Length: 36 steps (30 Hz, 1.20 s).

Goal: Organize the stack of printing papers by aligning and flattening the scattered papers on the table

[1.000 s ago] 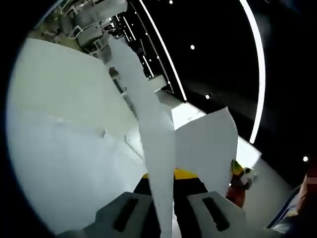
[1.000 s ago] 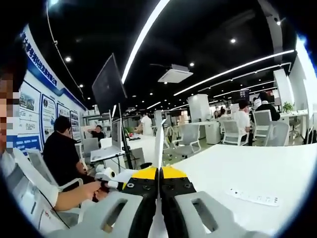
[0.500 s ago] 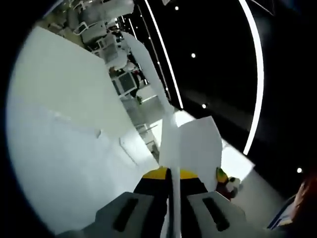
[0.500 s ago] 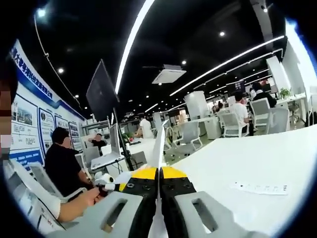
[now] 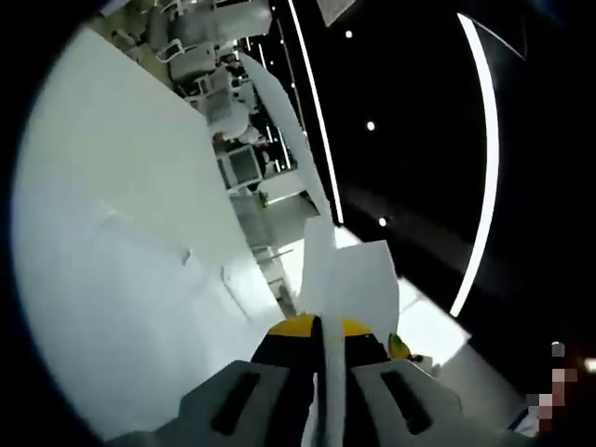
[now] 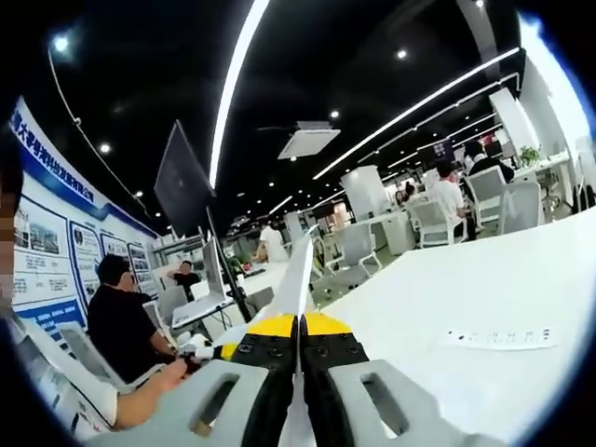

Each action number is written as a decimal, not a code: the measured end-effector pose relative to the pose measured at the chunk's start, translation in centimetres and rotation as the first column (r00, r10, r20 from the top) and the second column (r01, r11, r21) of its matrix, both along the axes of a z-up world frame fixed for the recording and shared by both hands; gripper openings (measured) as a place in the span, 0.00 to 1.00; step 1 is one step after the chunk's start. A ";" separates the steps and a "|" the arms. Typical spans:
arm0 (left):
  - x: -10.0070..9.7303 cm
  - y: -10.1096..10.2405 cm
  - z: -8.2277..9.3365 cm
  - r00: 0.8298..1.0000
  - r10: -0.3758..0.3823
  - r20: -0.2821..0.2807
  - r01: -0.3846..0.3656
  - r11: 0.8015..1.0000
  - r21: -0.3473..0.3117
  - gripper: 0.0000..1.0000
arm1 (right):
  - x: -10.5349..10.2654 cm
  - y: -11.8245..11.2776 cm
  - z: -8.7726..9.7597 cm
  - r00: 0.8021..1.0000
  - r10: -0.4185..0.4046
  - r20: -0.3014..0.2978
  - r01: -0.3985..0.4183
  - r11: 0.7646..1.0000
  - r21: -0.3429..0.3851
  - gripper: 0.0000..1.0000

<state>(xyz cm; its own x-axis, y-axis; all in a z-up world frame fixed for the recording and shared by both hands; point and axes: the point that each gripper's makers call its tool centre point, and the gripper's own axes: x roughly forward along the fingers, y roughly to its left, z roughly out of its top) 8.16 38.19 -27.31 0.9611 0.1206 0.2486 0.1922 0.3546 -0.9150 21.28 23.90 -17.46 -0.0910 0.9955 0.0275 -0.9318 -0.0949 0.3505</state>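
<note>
Left gripper (image 5: pixel 321 372), low in the left gripper view, pinches white papers (image 5: pixel 340 279) that stick up the middle. A white table (image 5: pixel 112 261) fills the left side.

In the right gripper view, the right gripper (image 6: pixel 299 372) squeezes a thin paper edge (image 6: pixel 298 279). A long table (image 6: pixel 466 307) with a small strip (image 6: pixel 498 337), maybe a label, lies right. A seated person (image 6: pixel 121 321) is lower left.

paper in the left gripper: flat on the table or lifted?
Lifted. The paper stands up edge-on from the shut left gripper, bending, above the white table.
</note>
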 end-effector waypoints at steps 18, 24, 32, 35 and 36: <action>0.1 0.6 0.0 0.999 0.027 0.021 -0.026 0.998 -0.056 0.06 | -0.3 1.1 -0.7 0.998 0.029 -0.051 -0.029 1.000 -0.003 0.00; 0.0 0.6 0.2 0.999 0.030 0.038 -0.027 0.997 -0.066 0.06 | -0.4 1.2 -0.8 0.997 0.032 -0.063 -0.032 0.999 0.000 0.00; -0.3 1.0 0.2 0.997 0.047 0.058 -0.042 0.996 -0.080 0.08 | -0.4 1.5 -1.2 0.996 0.035 -0.082 -0.035 0.999 -0.001 0.00; -0.3 1.1 0.3 0.997 0.046 0.062 -0.041 0.996 -0.079 0.09 | -0.6 1.6 -1.3 0.995 0.037 -0.089 -0.037 0.999 0.002 0.00; -0.3 1.1 0.3 0.997 0.046 0.064 -0.041 0.996 -0.081 0.09 | -0.7 1.6 -1.3 0.995 0.040 -0.093 -0.039 0.999 0.004 0.00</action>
<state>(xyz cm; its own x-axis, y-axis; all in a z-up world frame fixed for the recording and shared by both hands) 7.88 39.28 -26.99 0.9364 0.1839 0.2990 0.2388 0.2904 -0.9266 20.61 25.49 -18.73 -0.1272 0.9911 0.0397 -0.8906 -0.1317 0.4353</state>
